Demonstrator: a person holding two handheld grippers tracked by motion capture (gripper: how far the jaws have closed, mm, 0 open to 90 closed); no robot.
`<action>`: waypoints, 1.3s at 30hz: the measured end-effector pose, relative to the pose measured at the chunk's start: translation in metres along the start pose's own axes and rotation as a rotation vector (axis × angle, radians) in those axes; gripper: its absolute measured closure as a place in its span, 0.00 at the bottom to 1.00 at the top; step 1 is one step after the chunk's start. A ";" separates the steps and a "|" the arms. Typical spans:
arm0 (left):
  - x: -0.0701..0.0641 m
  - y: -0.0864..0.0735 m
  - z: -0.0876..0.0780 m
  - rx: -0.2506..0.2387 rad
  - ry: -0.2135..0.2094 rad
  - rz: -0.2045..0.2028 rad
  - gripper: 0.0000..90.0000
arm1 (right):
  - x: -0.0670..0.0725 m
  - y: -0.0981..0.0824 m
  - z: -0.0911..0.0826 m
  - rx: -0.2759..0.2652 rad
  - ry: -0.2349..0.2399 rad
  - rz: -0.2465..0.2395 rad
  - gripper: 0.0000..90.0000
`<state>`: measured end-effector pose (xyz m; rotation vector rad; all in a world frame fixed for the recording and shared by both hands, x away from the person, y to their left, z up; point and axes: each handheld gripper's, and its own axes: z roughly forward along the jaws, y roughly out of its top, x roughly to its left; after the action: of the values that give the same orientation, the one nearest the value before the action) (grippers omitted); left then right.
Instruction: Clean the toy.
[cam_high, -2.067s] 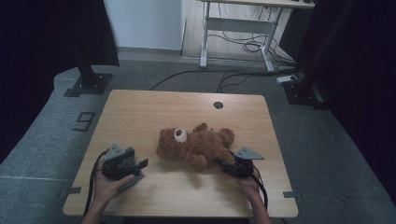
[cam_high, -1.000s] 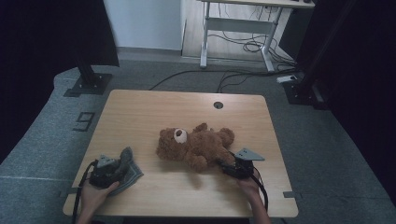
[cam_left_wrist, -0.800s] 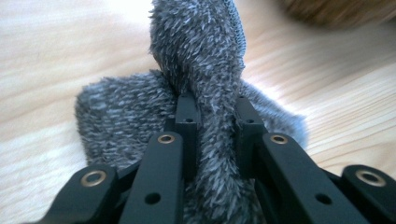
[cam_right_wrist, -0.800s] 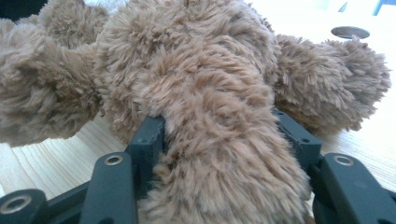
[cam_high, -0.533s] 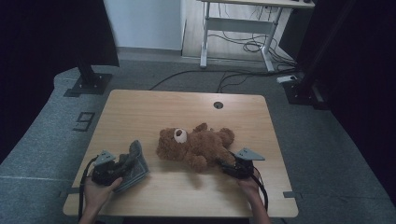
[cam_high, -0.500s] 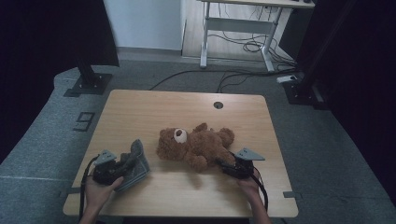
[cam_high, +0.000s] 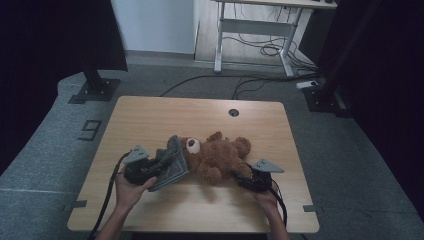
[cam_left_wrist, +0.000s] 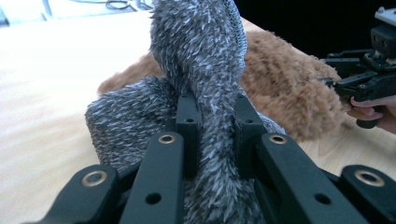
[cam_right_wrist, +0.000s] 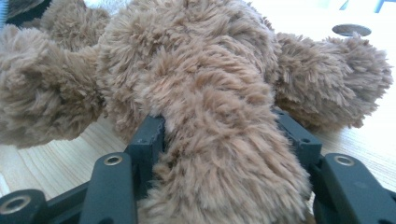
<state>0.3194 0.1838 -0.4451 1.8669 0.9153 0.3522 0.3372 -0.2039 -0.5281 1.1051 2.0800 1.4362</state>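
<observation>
My left gripper (cam_high: 159, 169) pinches the fuzzy grey knitted cloth (cam_left_wrist: 201, 93), raised beside the brown plush teddy bear (cam_high: 220, 157); my right gripper (cam_high: 242, 179) clamps its leg, low over the table.

Your teddy bear (cam_high: 220, 159) is warm brown all over, with a pale cream muzzle. The fuzzy cloth (cam_high: 170, 165) beside it is grey, flecked with white and darker strands. Both grippers, left (cam_high: 150, 170) and right (cam_high: 245, 179), are black with grey top plates. The table (cam_high: 165, 115) is light wood grain.
</observation>
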 end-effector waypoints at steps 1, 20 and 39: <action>-0.004 0.005 0.007 0.000 -0.011 0.010 0.85 | 0.000 0.000 0.000 0.001 0.001 0.000 0.49; -0.040 0.047 0.076 0.006 -0.140 0.034 0.85 | 0.002 -0.002 0.000 -0.005 -0.005 0.013 0.57; -0.097 0.032 0.139 0.092 -0.187 0.117 0.85 | 0.003 -0.001 0.002 -0.013 -0.003 0.005 0.69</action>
<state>0.3507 0.0159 -0.4679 2.0058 0.7083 0.2042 0.3368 -0.2007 -0.5294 1.1083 2.0640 1.4472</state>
